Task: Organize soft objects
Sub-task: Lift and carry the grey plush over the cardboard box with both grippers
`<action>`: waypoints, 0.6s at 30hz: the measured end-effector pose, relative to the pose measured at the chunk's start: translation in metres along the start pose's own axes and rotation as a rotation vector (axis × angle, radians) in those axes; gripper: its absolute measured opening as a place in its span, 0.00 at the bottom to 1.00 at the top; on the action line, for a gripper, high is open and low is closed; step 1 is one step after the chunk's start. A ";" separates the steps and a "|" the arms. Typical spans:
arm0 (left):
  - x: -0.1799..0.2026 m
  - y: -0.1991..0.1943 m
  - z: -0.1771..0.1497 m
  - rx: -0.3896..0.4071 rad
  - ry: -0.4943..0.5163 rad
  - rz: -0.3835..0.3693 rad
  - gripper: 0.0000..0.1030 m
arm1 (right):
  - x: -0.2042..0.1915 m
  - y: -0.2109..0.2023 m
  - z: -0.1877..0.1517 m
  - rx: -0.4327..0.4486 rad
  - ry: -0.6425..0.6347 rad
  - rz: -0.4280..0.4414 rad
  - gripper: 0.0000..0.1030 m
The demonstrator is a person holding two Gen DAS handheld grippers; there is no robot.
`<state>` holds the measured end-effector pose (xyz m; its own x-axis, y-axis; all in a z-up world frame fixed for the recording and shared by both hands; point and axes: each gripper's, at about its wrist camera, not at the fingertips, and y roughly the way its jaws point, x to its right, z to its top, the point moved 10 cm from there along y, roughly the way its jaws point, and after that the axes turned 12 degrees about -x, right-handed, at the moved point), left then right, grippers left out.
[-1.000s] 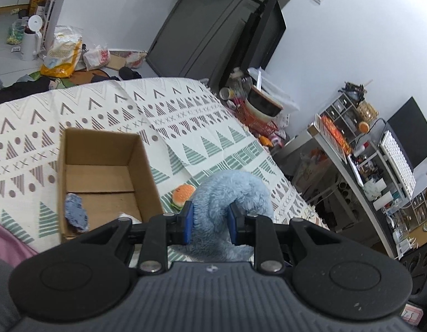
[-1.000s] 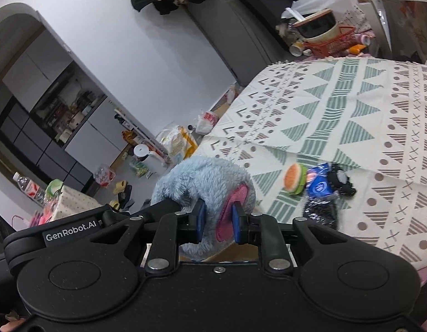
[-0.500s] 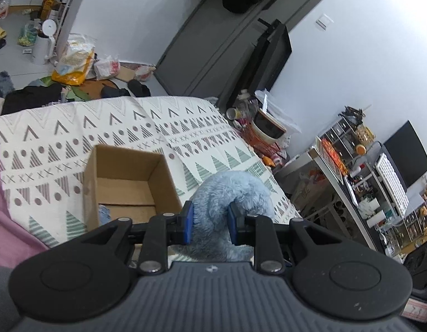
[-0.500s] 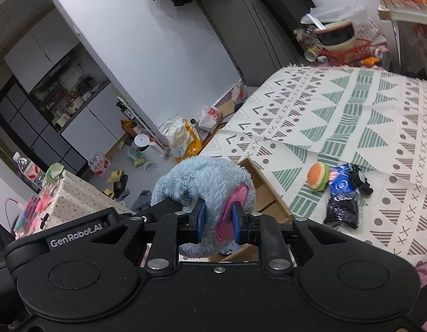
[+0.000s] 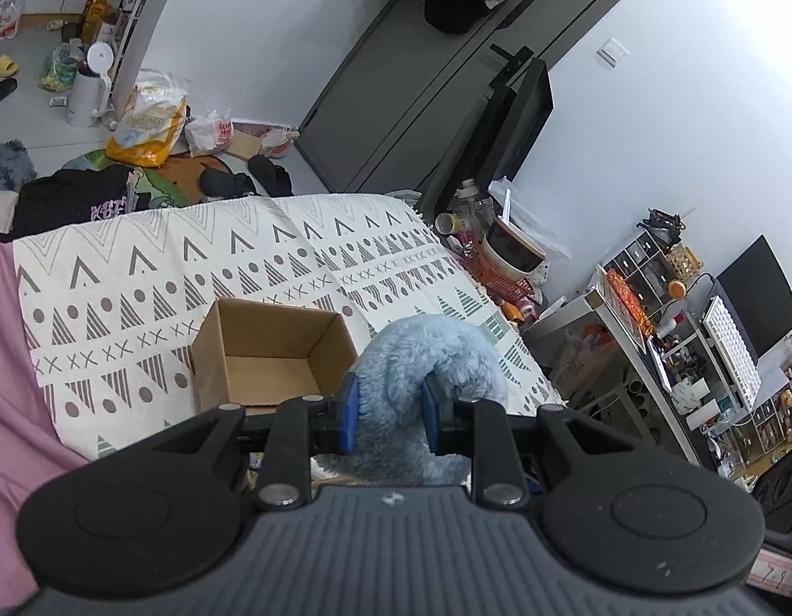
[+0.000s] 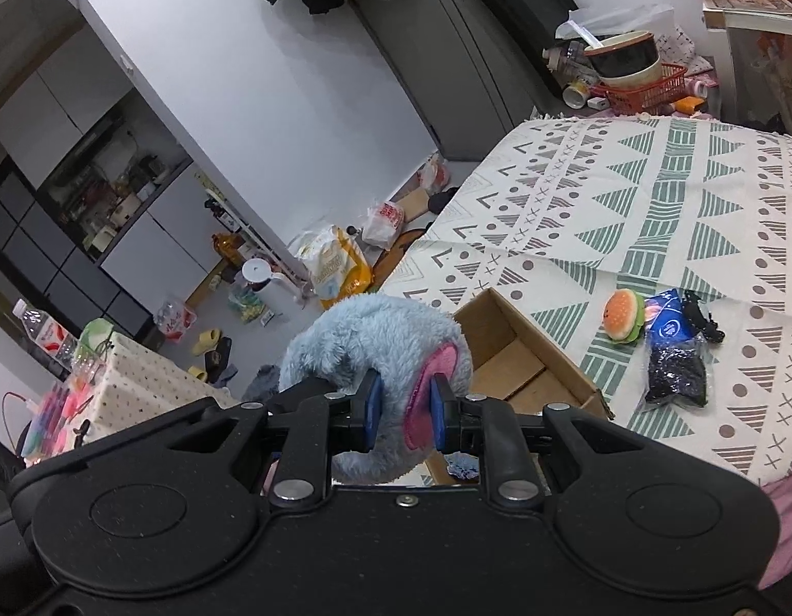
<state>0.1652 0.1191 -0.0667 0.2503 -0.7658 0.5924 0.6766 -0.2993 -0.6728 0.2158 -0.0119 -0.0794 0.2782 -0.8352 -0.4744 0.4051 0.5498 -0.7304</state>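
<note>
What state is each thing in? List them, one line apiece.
Fluffy blue plush toy with pink ear lining: lifted off the bed, gripped by both grippers.
Left gripper: jaws shut on the plush.
Right gripper: jaws shut on the plush's pink ear.
Brown cardboard box: open, upright on the bed.
Small burger-shaped plush: lying on the patterned bedspread, outside the box.

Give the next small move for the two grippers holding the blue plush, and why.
Probably lower the blue plush toy over the cardboard box: the left gripper and right gripper both clamp it, apparently above the open box.
</note>
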 end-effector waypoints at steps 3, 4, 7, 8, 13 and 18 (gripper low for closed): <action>-0.010 0.011 0.004 -0.014 -0.018 -0.004 0.24 | 0.000 0.013 0.004 -0.007 -0.012 -0.008 0.19; -0.012 0.016 0.006 -0.020 -0.015 -0.004 0.24 | 0.002 0.017 0.005 -0.010 -0.008 -0.011 0.19; -0.019 0.035 0.011 -0.052 -0.026 -0.014 0.24 | 0.012 0.033 0.010 -0.024 0.024 -0.018 0.19; -0.022 0.041 0.013 -0.060 -0.034 -0.021 0.24 | 0.014 0.038 0.011 -0.025 0.030 -0.020 0.19; -0.036 0.072 0.020 -0.104 -0.047 -0.017 0.24 | 0.027 0.066 0.014 -0.045 0.053 -0.030 0.19; -0.053 0.104 0.023 -0.154 -0.076 -0.012 0.24 | 0.041 0.096 0.015 -0.081 0.075 -0.042 0.19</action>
<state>0.2381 0.1416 -0.1580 0.2984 -0.7185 0.6282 0.5672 -0.3959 -0.7222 0.2788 0.0067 -0.1620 0.1951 -0.8575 -0.4761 0.3424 0.5144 -0.7862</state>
